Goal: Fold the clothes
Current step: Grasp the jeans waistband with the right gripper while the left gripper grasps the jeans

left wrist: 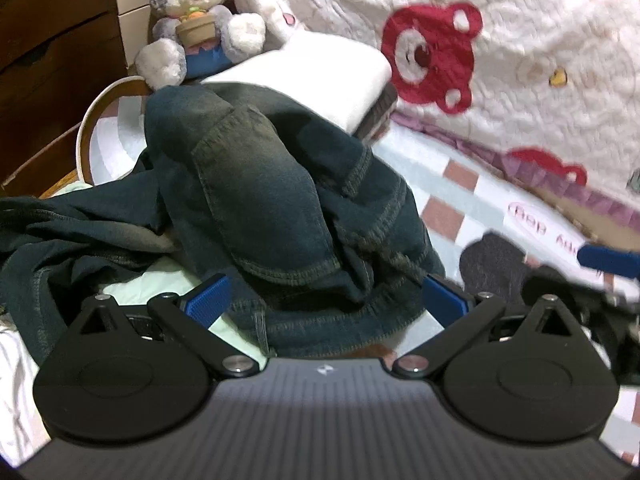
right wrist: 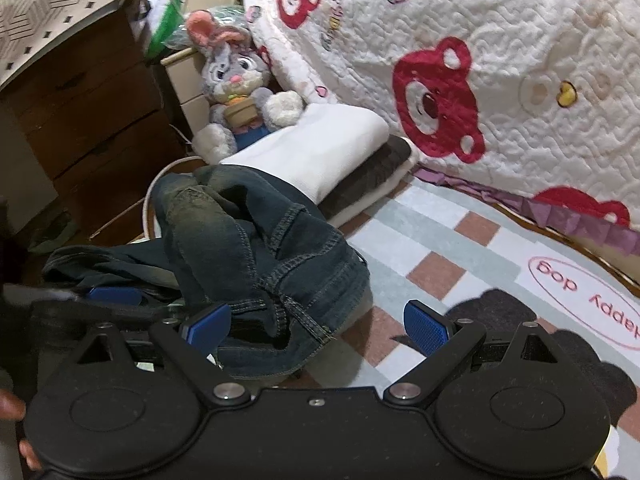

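A pair of dark blue jeans [left wrist: 260,200] lies crumpled in a heap on the checked rug [left wrist: 452,184]; it also shows in the right wrist view [right wrist: 248,248]. My left gripper [left wrist: 324,300] is open, its blue pads on either side of the jeans' near edge. My right gripper [right wrist: 316,326] is open, with the jeans' near hem between its fingers. The right gripper's blue finger shows at the right edge of the left wrist view [left wrist: 608,260], and the left gripper's blue pad shows at the left of the right wrist view [right wrist: 114,295].
A stack of folded white and dark clothes [right wrist: 324,156] lies behind the jeans. A plush rabbit [right wrist: 236,92] sits by a wooden dresser [right wrist: 92,120]. A white quilt with red bears [right wrist: 480,80] hangs at the right. The rug [right wrist: 420,252] extends right.
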